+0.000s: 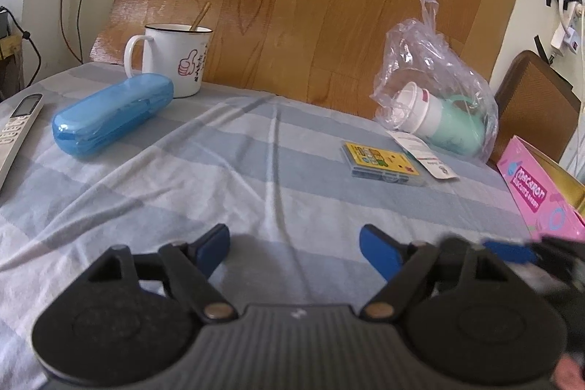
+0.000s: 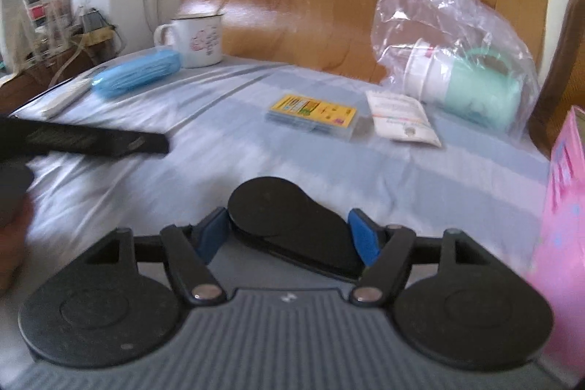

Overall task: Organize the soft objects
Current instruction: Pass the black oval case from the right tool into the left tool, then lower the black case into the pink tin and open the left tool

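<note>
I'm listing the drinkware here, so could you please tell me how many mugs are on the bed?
2. A white enamel mug stands at the far left behind the blue case. A mint-green mug lies inside the clear plastic bag at the far right. Others may be hidden.

A home: enamel mug [image 1: 172, 61], remote control [image 1: 18, 130] and striped cloth [image 1: 219, 170] on a table
</note>
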Demonstrator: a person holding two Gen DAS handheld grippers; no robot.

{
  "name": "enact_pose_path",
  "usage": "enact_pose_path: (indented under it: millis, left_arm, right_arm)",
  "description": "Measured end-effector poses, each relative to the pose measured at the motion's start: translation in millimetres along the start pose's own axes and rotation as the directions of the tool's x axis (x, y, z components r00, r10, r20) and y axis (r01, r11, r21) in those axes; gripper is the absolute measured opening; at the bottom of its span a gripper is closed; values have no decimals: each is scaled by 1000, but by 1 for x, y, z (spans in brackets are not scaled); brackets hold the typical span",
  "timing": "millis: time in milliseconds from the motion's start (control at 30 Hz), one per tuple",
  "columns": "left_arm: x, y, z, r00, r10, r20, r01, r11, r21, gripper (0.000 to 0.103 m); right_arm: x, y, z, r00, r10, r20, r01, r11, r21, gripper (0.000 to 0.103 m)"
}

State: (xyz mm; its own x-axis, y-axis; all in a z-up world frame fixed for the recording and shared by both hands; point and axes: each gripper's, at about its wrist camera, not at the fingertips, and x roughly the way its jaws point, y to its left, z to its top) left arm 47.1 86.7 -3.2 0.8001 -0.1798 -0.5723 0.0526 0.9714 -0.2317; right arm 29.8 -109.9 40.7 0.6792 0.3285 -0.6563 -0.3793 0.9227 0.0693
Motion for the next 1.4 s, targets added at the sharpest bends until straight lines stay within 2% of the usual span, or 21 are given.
enact_pose_path:
  millis: [100,200,333,400,467,533,567,667,767,800,867,933,967,1000,1033,1100,1200,1267,1400]
  left_arm:
    - [2,-3,0,1000,-10,-10,10,1000,23,84]
    - [2,-8,-1,1000,-15,-22,16,998,54,87]
    - [2,-21,-4,999,5,-36,-1,993,116,87]
    - [-1,-36,-8,999,9,-48,-1,986,169,83]
    - [-9,-53,-14,995,-57,-81,70,983,168,77]
    - [-18,-77,-21,974,-184,-134,203,967,152,73]
    - [-23,-90,-25,960,-233,-158,258,953,161,70]
    - [-37,-133,-38,903,-357,-240,409,886,219,65]
    - [-43,-167,-50,850,-417,-322,502,827,253,65]
    - [-43,-175,-53,837,-430,-340,522,813,257,65]
    - [-38,-188,-57,821,-434,-370,538,805,250,65]
    - [-33,-201,-62,814,-421,-399,538,806,246,65]
    - [-31,-205,-65,809,-420,-411,542,803,247,64]
    - [-29,-209,-70,803,-420,-423,549,797,251,63]
    - [-30,-213,-74,817,-416,-400,541,792,283,61]
    - [-35,-221,-82,849,-384,-364,508,783,359,58]
    - [-33,-218,-76,847,-384,-368,504,800,325,52]
    - [-38,-220,-67,846,-399,-353,510,799,319,51]
    - [-55,-241,-41,863,-432,-260,503,774,384,51]
  right_arm:
    - [-31,12,-24,1000,-7,11,8,999,-47,74]
    - [-63,12,-49,999,-24,22,24,1000,-15,74]
    - [-99,3,-81,983,-171,65,170,985,26,74]
    - [-111,-7,-93,970,-235,69,228,969,98,74]
    - [-120,-14,-104,962,-261,77,244,952,184,74]
    - [-126,-14,-114,958,-269,101,245,948,202,82]
    - [-127,-13,-118,958,-266,107,242,950,197,89]
    - [-132,-11,-127,957,-260,131,237,957,168,89]
    - [-135,-18,-132,956,-254,145,229,959,169,89]
    - [-135,-20,-133,956,-251,149,226,959,169,89]
    - [-136,-24,-133,955,-252,153,227,960,166,88]
    - [-138,-25,-134,957,-245,157,219,961,168,83]
    - [-141,-22,-136,955,-249,163,222,961,167,71]
    - [-143,-21,-137,955,-244,171,217,963,161,55]
    - [-145,-20,-137,959,-221,179,193,968,160,49]
    - [-146,-17,-139,955,-230,188,201,967,159,46]
    - [-149,-11,-142,944,-247,218,219,965,145,44]
    - [-154,-10,-140,929,-266,257,237,962,138,44]
    - [-167,-16,-121,871,-334,360,312,942,120,44]
